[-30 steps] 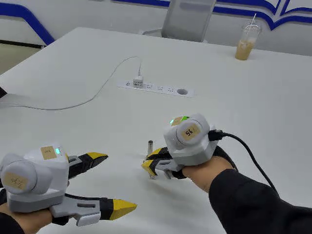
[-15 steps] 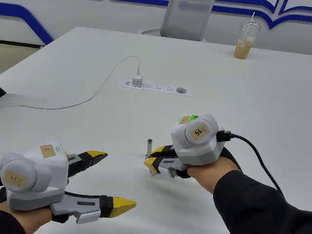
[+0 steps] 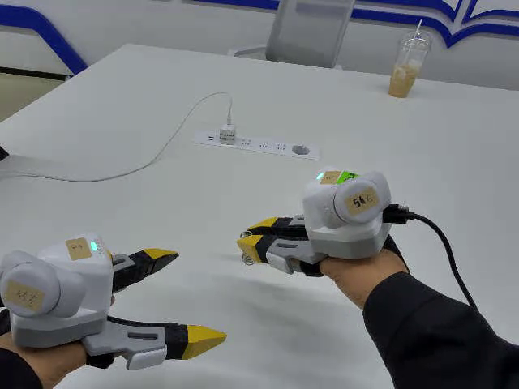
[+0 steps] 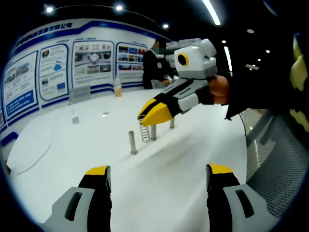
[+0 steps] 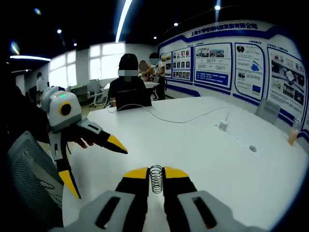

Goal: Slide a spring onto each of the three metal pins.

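My right gripper (image 3: 248, 242) is shut on a small metal spring (image 3: 248, 259), which hangs down from its yellow tips just above the white table (image 3: 146, 186). In the right gripper view the spring (image 5: 155, 179) stands upright between the shut tips of that gripper (image 5: 155, 175). In the left gripper view the right gripper (image 4: 153, 114) holds the spring (image 4: 144, 131) close beside the middle pin (image 4: 153, 132) of three upright metal pins. One bare pin (image 4: 132, 142) stands nearer and another (image 4: 172, 123) farther. My left gripper (image 3: 197, 297) is open and empty, to the left of the pins.
A power strip (image 3: 258, 146) with a white charger and cable (image 3: 162, 154) lies mid-table. An iced drink cup (image 3: 409, 69) stands at the far right and a grey chair (image 3: 312, 32) behind the table. A person (image 5: 128, 87) sits at the far end.
My right gripper has risen and shifted to the right with the spring, and it now covers the pin that showed beside its tips before. The left gripper has hardly moved.
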`<state>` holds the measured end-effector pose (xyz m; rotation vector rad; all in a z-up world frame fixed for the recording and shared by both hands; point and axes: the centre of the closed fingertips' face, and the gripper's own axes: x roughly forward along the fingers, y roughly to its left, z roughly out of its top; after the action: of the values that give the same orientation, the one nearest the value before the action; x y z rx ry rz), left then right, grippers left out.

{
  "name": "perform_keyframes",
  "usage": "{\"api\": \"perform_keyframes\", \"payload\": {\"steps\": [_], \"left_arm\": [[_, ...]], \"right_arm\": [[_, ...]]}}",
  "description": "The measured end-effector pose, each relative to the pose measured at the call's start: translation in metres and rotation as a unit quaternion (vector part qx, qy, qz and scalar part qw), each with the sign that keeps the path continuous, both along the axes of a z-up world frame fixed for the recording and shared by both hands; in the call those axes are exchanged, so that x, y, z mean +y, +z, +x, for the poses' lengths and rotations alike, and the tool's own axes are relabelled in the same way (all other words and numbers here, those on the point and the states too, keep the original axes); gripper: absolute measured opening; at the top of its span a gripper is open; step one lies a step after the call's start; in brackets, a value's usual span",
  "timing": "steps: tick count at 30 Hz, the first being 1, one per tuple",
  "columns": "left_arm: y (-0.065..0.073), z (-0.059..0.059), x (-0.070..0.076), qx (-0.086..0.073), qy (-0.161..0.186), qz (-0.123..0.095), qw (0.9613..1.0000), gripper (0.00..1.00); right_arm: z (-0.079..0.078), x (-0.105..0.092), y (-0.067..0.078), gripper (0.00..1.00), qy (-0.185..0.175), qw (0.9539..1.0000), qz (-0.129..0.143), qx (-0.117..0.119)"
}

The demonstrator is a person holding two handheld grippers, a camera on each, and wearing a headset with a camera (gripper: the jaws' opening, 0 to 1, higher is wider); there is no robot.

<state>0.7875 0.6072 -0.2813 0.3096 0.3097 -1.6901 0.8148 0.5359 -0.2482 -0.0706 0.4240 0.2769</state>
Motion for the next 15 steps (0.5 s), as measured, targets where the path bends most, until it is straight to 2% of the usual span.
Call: {"api": "perform_keyframes", "payload": {"steps": [6,11,15], "left_arm": [[0.0,0.0,0.0,0.001,0.0,0.0,1.0,0.82],[0.0,0.001,0.001,0.0,0.001,0.0,1.0,0.82],[0.0,0.001,0.001,0.0,0.001,0.001,1.0,0.82]], "right_arm": [[0.006,-0.005,0.012,0.12,-0.01,0.9995,0.012,-0.026],[0.01,-0.01,0.017,0.12,-0.02,0.9989,0.021,-0.038],[0.013,-0.015,0.018,0.12,-0.025,0.9986,0.016,-0.044]]}}
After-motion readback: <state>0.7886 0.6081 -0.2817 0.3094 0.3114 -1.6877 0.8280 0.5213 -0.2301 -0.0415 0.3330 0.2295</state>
